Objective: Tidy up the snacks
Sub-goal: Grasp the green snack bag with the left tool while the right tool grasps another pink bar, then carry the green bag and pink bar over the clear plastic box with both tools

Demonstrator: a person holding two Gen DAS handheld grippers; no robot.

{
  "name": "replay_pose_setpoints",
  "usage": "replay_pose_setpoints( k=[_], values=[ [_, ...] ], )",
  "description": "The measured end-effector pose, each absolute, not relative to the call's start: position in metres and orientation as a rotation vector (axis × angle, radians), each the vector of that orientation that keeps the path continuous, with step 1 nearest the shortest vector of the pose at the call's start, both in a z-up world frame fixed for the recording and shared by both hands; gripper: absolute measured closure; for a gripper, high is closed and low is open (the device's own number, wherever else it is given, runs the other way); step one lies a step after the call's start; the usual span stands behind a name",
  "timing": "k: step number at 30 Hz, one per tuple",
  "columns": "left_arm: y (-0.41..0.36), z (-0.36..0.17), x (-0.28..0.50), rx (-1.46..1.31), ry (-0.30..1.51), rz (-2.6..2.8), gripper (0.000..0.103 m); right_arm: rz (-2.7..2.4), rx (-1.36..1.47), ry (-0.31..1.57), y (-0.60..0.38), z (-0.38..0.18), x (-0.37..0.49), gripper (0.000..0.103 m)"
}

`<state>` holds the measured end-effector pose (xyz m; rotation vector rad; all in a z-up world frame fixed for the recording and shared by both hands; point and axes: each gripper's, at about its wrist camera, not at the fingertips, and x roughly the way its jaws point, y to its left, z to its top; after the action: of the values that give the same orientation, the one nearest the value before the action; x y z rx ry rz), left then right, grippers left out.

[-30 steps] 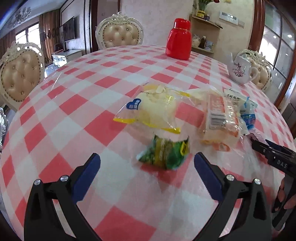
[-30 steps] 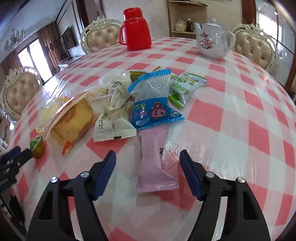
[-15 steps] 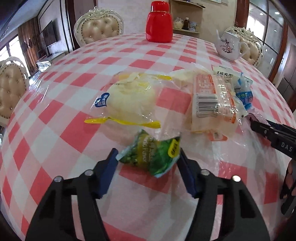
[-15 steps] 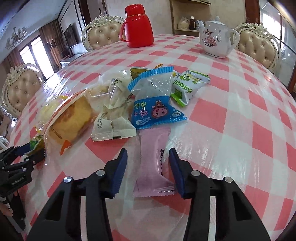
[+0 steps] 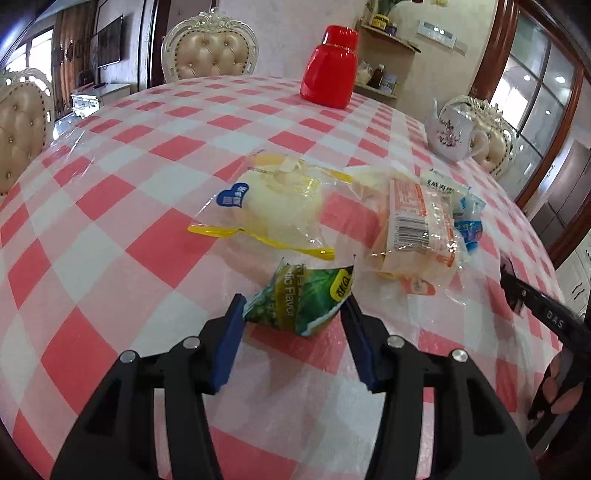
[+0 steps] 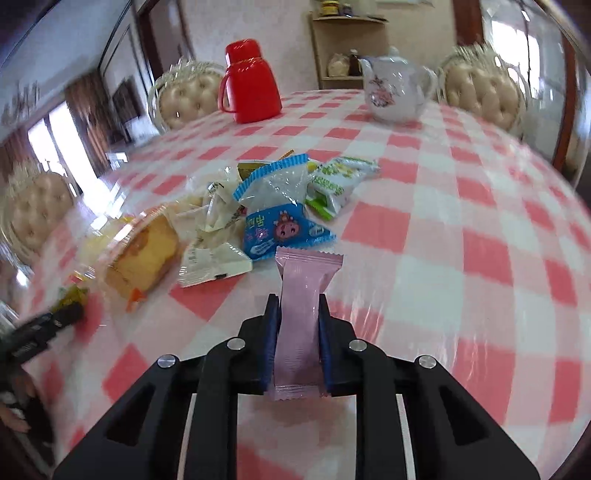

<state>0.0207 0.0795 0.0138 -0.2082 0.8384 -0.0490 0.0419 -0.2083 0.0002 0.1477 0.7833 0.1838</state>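
Note:
My left gripper (image 5: 294, 301) is shut on a green snack packet (image 5: 300, 299) and holds it lifted just above the checked tablecloth (image 5: 110, 236). My right gripper (image 6: 297, 301) is shut on a pink wrapped bar (image 6: 301, 299), raised off the table. A pile of snacks lies ahead: a yellow-edged bun bag (image 5: 275, 206), a cake slice in clear wrap (image 5: 415, 229) (image 6: 142, 254), a blue packet (image 6: 277, 218), a white packet (image 6: 212, 258) and a green-white packet (image 6: 334, 184). The right gripper shows at the right edge of the left wrist view (image 5: 543, 314).
A red thermos jug (image 5: 330, 74) (image 6: 249, 88) and a white floral teapot (image 5: 450, 131) (image 6: 395, 90) stand at the far side of the round table. Padded chairs (image 5: 210, 55) ring the table. A shelf (image 5: 384, 33) stands behind.
Both grippers closed from wide open: the left onto the green packet, the right onto the pink bar. Both packets have lifted off the table.

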Motion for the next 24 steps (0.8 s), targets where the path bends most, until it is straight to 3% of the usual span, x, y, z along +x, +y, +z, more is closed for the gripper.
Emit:
replay_pose_setpoints(
  k=[7, 24],
  values=[
    [0.087, 0.023, 0.006, -0.278, 0.780, -0.088, 0.050, 0.290, 0.373, 0.698, -0.229, 0.020, 0.007, 0.083],
    [0.084, 0.033, -0.024, -0.328, 0.720, -0.132, 0.050, 0.456, 0.401, 0.757, -0.177, 0.012, -0.024, 0.083]
  ],
)
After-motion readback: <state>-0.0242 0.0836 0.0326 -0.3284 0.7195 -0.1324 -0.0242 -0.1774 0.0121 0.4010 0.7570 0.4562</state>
